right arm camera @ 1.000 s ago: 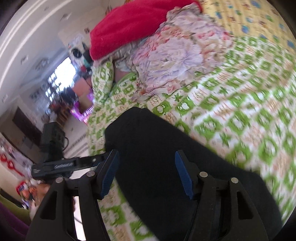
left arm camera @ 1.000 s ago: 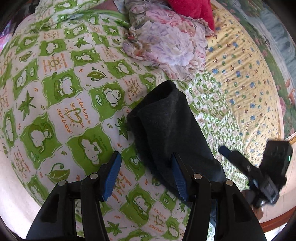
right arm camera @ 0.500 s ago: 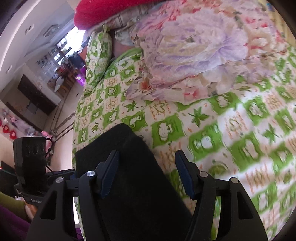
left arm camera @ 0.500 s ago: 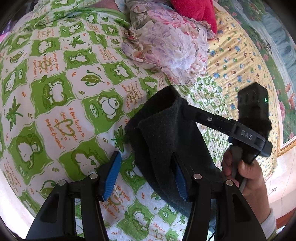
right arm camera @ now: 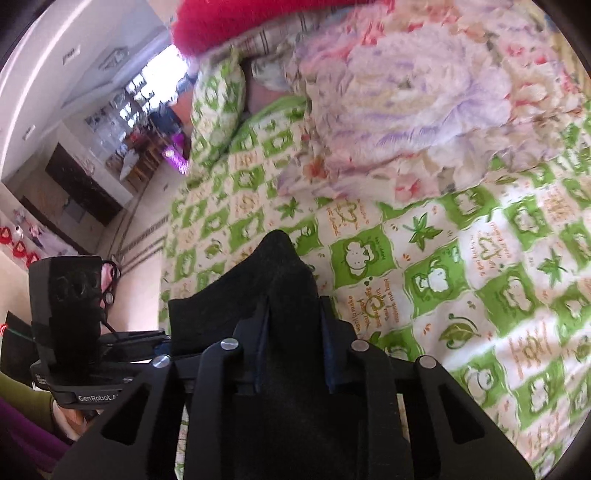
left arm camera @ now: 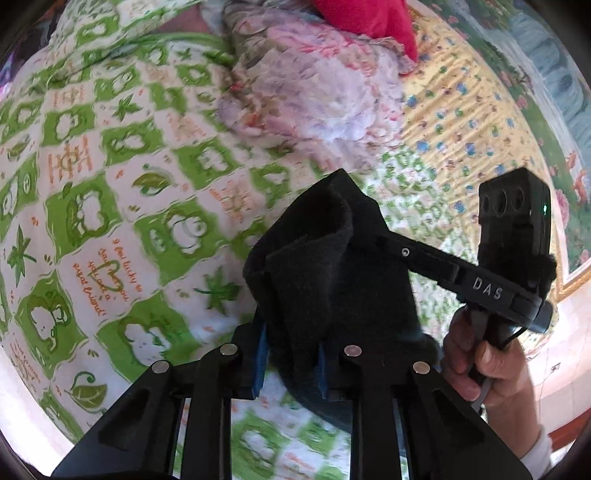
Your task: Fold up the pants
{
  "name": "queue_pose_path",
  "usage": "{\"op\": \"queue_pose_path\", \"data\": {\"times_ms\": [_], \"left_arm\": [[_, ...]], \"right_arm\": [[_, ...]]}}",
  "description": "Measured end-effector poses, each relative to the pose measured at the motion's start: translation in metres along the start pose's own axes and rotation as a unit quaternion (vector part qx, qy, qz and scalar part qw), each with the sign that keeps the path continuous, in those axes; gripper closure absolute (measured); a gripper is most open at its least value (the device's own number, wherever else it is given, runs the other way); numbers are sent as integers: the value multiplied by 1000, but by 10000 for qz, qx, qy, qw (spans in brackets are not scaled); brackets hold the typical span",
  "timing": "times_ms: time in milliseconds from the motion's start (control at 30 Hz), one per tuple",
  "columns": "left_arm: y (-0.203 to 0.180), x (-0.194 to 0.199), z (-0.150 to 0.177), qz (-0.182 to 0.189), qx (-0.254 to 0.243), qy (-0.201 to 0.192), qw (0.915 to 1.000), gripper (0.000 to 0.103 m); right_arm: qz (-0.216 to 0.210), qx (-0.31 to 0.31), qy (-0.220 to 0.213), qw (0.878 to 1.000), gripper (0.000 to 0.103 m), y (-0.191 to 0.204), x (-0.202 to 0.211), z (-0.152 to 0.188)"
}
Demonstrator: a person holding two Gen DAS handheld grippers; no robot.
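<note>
Dark folded pants (left arm camera: 332, 266) lie on a green-and-white checked bedsheet (left arm camera: 110, 184). My left gripper (left arm camera: 291, 360) has its jaws closing on the near left edge of the pants, and the cloth bunches up between the blue pads. In the right wrist view my right gripper (right arm camera: 293, 328) is also closing, with a raised peak of the pants (right arm camera: 280, 266) pinched between its pads. A hand (left arm camera: 480, 365) holds the right tool, whose finger reaches into the cloth beside my left gripper. The near part of the pants is hidden under both tools.
A crumpled floral quilt (left arm camera: 314, 92) and a red cloth (left arm camera: 369, 22) lie at the far end of the bed. A yellow patterned blanket (left arm camera: 461, 129) covers the right side. A green checked pillow (right arm camera: 218, 99) sits by the bed's left edge, with room floor (right arm camera: 147, 206) beyond.
Both pairs of jaws have narrowed onto the pants, bunching the edge into a raised fold. The right gripper swung in from the right and now sits next to the left one.
</note>
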State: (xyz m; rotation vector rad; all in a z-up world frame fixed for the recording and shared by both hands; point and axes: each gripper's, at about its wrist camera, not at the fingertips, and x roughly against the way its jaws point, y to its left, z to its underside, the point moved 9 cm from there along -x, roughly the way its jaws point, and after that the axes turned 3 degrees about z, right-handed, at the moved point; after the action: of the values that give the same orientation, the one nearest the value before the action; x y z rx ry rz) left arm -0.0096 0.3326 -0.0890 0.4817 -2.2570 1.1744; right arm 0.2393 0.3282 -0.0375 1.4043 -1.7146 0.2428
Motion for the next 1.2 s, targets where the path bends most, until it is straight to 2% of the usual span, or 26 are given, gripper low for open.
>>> {"op": "queue_pose_path", "data": {"times_ms": [200,433,733,867,1200], "left_arm": [[-45,24,-5,327,-323,-186,9988,82],[-113,40,7,769,-926,-228,9925,82],[-198,40,54,1268,-1710,8,9771,82],[-232,31,78,1431,-1991,206,9693,82],[-286,4,139,1498,-2548,651,9531,82]], "right_arm": [[-77,-147,-715,9973,79,8,56,-1],[-319,-565,-1532,9861,79,5,133,16],[-121,-824,-2186,9722,79,-8,216,65],[-41,-1114,-2527,9611,79,-24,244,94],[12,-1818,-3164,9310,79,-60,289,165]]}}
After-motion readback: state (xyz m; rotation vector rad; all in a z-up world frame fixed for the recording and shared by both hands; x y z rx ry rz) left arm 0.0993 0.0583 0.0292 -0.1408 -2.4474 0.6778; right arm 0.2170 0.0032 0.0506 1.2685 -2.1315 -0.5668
